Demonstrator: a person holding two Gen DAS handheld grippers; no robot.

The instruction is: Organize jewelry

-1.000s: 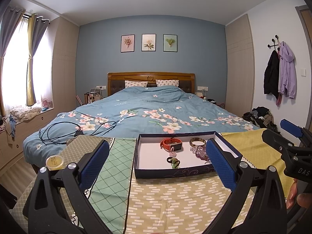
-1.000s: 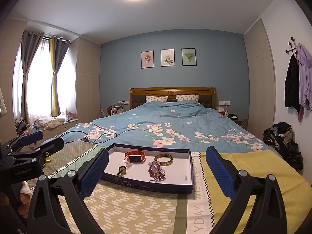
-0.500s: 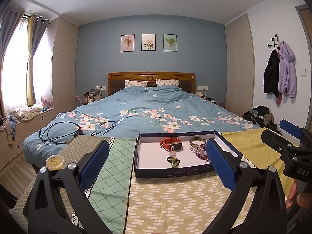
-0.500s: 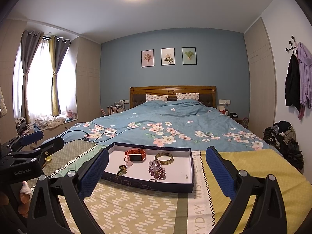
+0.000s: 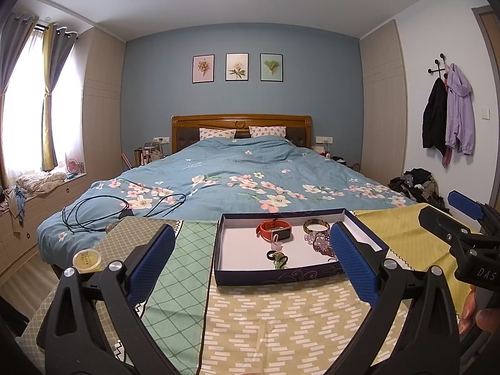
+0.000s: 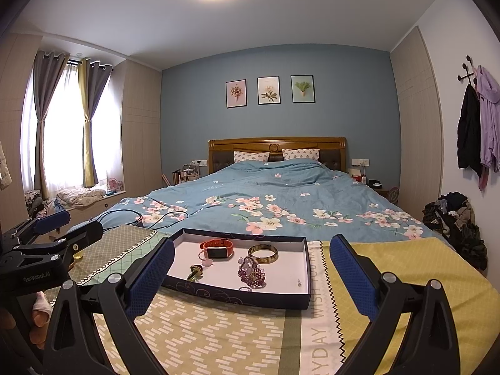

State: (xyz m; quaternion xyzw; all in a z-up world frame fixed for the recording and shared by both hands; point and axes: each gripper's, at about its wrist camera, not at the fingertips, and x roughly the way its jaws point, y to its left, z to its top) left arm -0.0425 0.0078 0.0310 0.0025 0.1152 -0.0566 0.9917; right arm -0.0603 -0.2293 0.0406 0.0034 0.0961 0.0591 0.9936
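Two handheld grippers hover side by side above the foot of a large bed [image 5: 237, 172] with a blue flowered cover. Nearer the cameras lies a patchwork cloth [image 6: 218, 337] in yellow, green and olive, and on it sits a shallow dark blue tray [image 6: 237, 295] with a white floor. The left gripper [image 5: 250, 262] has its blue-padded jaws spread wide apart, empty, with the tray between and beyond them. The right gripper [image 6: 250, 278] is likewise spread wide and empty, facing the same tray. Inside the tray lie, apart from one another, an orange watch [image 6: 217, 249] at the back, a gold bangle [image 6: 263, 253] beside it, a purple beaded bracelet [image 6: 251, 273] nearer the front, and a small green ring [image 6: 195, 271]. Off to the left on the cloth sits a small round yellow tin [image 5: 87, 260].
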